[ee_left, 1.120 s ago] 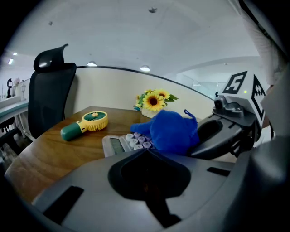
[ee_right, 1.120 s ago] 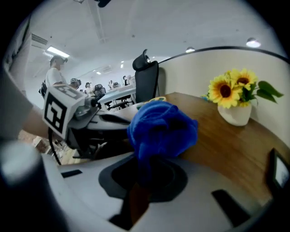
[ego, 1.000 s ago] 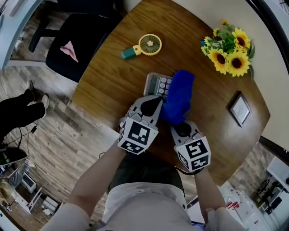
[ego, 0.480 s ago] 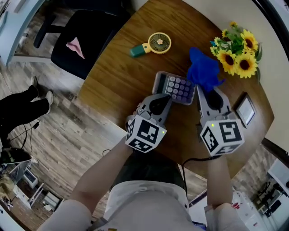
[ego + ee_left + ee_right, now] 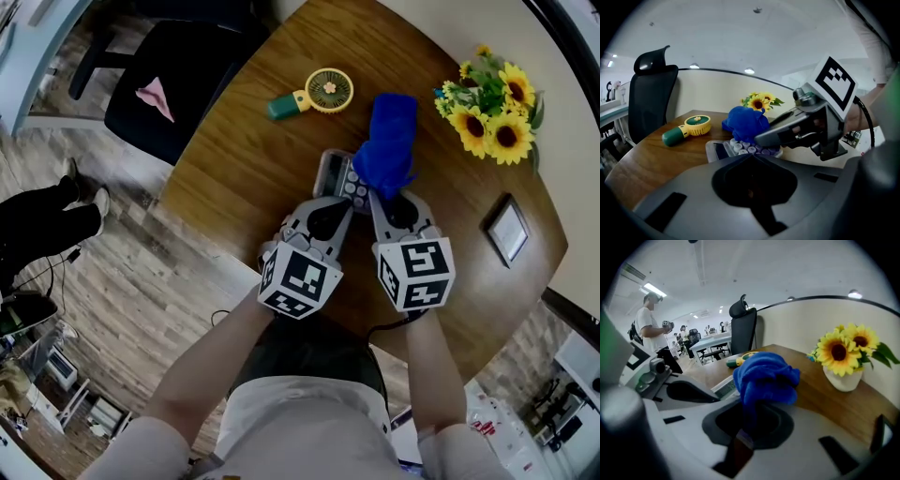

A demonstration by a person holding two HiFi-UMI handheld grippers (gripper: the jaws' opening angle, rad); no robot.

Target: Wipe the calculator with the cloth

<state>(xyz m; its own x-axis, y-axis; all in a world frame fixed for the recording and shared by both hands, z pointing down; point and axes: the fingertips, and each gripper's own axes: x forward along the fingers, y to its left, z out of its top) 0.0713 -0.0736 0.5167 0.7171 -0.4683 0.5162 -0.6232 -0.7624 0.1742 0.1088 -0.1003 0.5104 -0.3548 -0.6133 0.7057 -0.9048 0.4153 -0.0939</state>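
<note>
Looking down in the head view, a wooden desk [image 5: 234, 159] with a curved edge stands on a plank floor [image 5: 122, 281], a black chair [image 5: 178, 84] beside it. On it are a hand fan [image 5: 314, 94], sunflowers [image 5: 492, 103] and a small frame [image 5: 507, 230]. The calculator [image 5: 337, 176] lies in the middle, and the blue cloth [image 5: 386, 141] covers its right part.

In the left gripper view, the left tool [image 5: 750, 155] is closed, with its tips at the calculator's near edge.

In the right gripper view, the right tool [image 5: 745, 420] is closed on the cloth, which is bunched over the keys.
</note>
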